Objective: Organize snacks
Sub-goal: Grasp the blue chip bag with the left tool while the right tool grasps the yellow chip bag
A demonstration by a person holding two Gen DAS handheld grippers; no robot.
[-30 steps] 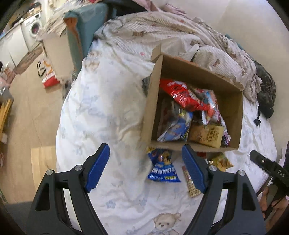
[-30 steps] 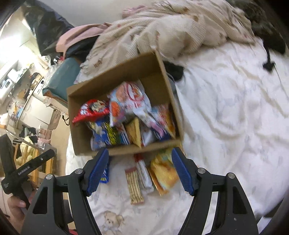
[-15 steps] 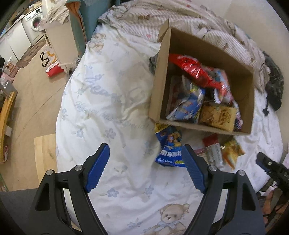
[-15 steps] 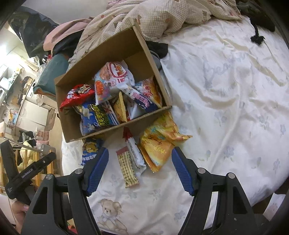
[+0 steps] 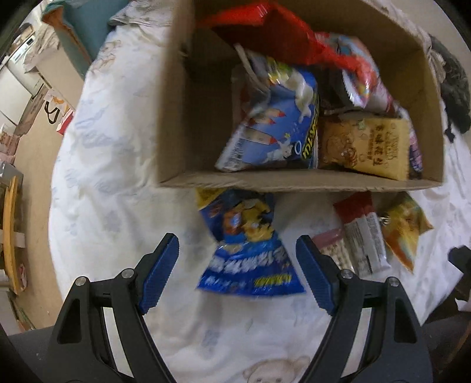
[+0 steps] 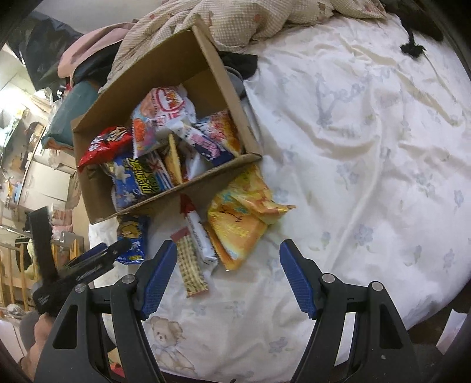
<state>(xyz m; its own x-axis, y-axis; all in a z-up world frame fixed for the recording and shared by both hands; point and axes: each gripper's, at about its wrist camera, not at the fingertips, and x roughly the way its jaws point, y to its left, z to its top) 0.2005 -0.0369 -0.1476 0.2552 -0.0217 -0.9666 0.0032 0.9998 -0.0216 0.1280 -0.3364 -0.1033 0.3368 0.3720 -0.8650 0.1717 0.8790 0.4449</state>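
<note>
A cardboard box [image 5: 182,97] full of snack bags stands on the bed; it also shows in the right wrist view [image 6: 217,73]. Loose snacks lie in front of it. A blue snack bag [image 5: 250,253] lies between the fingers of my open left gripper [image 5: 237,272], just below them. A white bar with a red end [image 5: 365,235] and a yellow-orange bag [image 5: 403,227] lie to its right. My right gripper [image 6: 228,275] is open above the yellow-orange bags [image 6: 238,221], the white bar [image 6: 200,235] and a wafer pack [image 6: 191,271].
The bed has a white floral sheet [image 6: 368,147] and a crumpled checked blanket [image 6: 250,20] behind the box. The bed edge drops to the floor at left [image 5: 32,165]. The left gripper shows in the right wrist view [image 6: 97,259]. A black item [image 6: 412,48] lies at far right.
Both grippers have moved down and closer to the loose snacks in front of the box. The blue bag now sits between the left fingers. Both stay open.
</note>
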